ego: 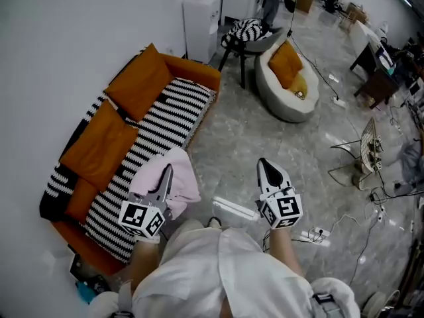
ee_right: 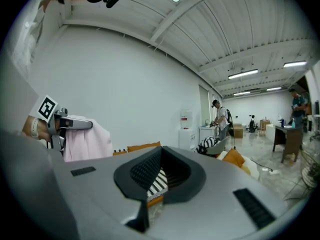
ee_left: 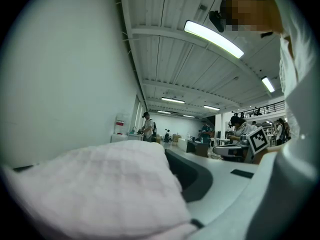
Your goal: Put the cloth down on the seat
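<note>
By the seat (ego: 169, 118), cloth (ego: 187, 179) hanging vertically (left hand-held gripper (ego: 167, 171) clamped)

The pale pink waffle-textured cloth (ee_left: 95, 189) fills the lower left of the left gripper view and covers one jaw, so where the jaws meet under it cannot be seen. In the head view it wraps the left gripper (ego: 165, 177) at its tips and hides a patch of the black-and-white striped sofa seat (ego: 165, 121). The seat's near end lies behind the square-marked cube (ego: 141, 218). The right gripper (ee_right: 160, 176) blocks all but a sliver of the seat in its own view. The distant standing person (ee_right: 220, 115) is too small to make out.
</note>
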`<move>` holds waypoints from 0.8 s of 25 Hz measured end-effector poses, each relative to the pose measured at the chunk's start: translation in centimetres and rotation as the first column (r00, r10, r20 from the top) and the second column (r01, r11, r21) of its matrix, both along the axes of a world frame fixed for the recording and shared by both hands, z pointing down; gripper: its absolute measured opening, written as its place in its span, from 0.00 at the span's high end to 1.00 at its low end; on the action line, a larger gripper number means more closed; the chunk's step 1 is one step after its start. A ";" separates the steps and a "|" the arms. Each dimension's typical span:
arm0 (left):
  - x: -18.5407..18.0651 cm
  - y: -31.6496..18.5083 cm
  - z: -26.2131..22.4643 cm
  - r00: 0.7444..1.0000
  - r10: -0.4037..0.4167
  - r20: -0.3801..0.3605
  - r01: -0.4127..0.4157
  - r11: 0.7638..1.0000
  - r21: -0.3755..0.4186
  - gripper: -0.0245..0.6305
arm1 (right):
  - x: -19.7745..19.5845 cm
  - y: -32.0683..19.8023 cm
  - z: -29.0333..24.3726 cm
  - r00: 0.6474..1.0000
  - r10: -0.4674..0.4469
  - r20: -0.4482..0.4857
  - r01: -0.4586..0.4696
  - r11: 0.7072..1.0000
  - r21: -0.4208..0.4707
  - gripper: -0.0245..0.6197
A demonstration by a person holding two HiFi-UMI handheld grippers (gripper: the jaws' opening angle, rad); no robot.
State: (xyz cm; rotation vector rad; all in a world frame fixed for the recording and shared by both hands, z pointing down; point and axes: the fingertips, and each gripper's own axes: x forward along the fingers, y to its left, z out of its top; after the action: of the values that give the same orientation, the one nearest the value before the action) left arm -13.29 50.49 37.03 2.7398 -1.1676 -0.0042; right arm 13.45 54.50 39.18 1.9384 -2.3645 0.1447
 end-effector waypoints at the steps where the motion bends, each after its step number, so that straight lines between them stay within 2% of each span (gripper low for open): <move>1: 0.3 -0.4 0.0 1.000 0.000 0.000 0.000 1.000 -0.003 0.89 | 0.4 -0.4 -0.1 1.000 0.001 0.002 -0.001 1.000 -0.001 0.95; 10: 2.5 -6.7 1.5 1.000 0.014 0.017 -0.013 0.999 -0.031 0.89 | 2.4 -6.0 0.4 1.000 0.005 -0.003 -0.005 1.000 -0.019 0.95; 16: 4.5 -14.5 2.7 0.999 0.052 -0.001 -0.052 0.997 -0.056 0.88 | 3.5 -13.3 0.9 1.000 0.002 -0.017 -0.003 0.999 -0.040 0.95; 20: 5.4 -21.1 2.5 0.996 0.088 -0.016 -0.088 0.995 -0.044 0.88 | 4.2 -20.1 0.2 0.999 0.015 -0.037 -0.016 0.999 -0.028 0.95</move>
State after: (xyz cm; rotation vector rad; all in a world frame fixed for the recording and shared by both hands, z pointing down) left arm -7.90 29.41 39.58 2.7447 -1.0298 0.0130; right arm 17.66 34.38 39.40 1.9307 -2.3123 0.1414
